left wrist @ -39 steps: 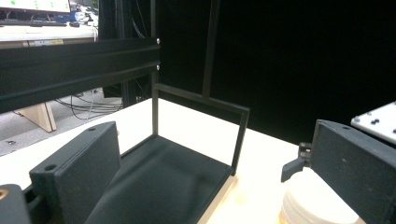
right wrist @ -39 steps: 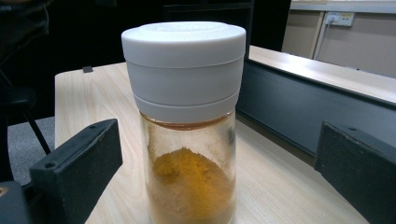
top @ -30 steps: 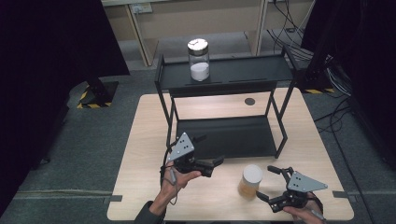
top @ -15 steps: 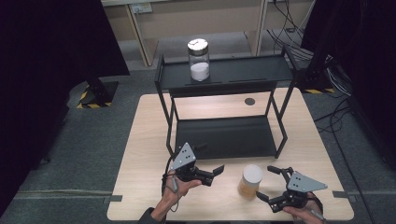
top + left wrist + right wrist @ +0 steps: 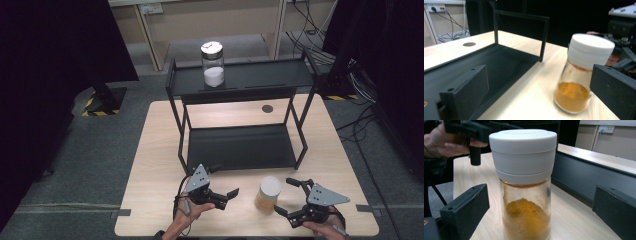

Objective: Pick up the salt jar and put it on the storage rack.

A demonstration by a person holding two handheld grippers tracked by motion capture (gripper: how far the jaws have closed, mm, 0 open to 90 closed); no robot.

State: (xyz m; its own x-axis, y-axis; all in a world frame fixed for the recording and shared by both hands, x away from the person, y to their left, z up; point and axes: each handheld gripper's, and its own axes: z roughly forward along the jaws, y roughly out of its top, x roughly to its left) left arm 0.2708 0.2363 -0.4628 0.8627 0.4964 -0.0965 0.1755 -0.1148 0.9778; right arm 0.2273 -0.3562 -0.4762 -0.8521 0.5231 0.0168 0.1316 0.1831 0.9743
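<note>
A glass jar of orange powder (image 5: 269, 195) with a white lid stands upright on the wooden table (image 5: 160, 150) near the front edge. My right gripper (image 5: 284, 196) is open just to its right. In the right gripper view the jar (image 5: 524, 182) stands between the spread jaws of that gripper (image 5: 539, 212), and I see no contact. My left gripper (image 5: 225, 181) is open to the jar's left, pointing at it. In the left gripper view the jar (image 5: 579, 82) stands ahead of that gripper (image 5: 539, 92), close to its right jaw.
A black two-level shelf rack (image 5: 240, 150) stands at the table's middle and back. A glass jar of white powder (image 5: 213, 64) is on its top shelf. A round hole (image 5: 267, 108) marks the table behind the rack. The floor drops away on both sides.
My left gripper has come down toward the table's front and turned its jaws toward the orange-powder jar. The right gripper and the jar have not moved.
</note>
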